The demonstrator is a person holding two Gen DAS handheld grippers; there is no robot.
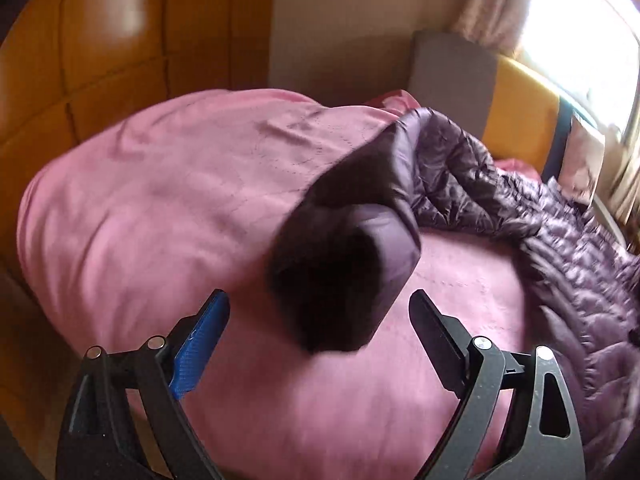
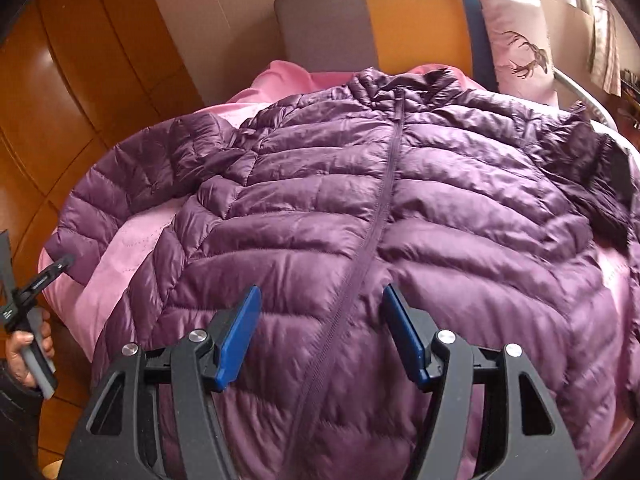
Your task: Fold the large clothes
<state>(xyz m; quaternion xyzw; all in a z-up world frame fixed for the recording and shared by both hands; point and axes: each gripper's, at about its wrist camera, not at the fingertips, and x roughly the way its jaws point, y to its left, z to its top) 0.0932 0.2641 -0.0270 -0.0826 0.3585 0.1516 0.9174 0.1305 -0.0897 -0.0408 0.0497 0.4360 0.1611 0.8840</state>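
A: Item one, nearest the jacket's hem?
B: Right gripper [image 2: 318, 334], jaws apart over the zip, nothing held. Left gripper [image 1: 320, 344], jaws wide, empty; sleeve cuff [image 1: 344, 276] just ahead of it, clear of the pads

A: The jacket itself?
B: Purple jacket [image 2: 360, 200], flat on the pink bedspread [image 2: 132, 248], front up, zipped, sleeves out. Folding not begun, I judge; next, close on a sleeve and bring it across the chest

A: Beyond the collar?
B: Pillow [image 2: 516, 40]. No containers
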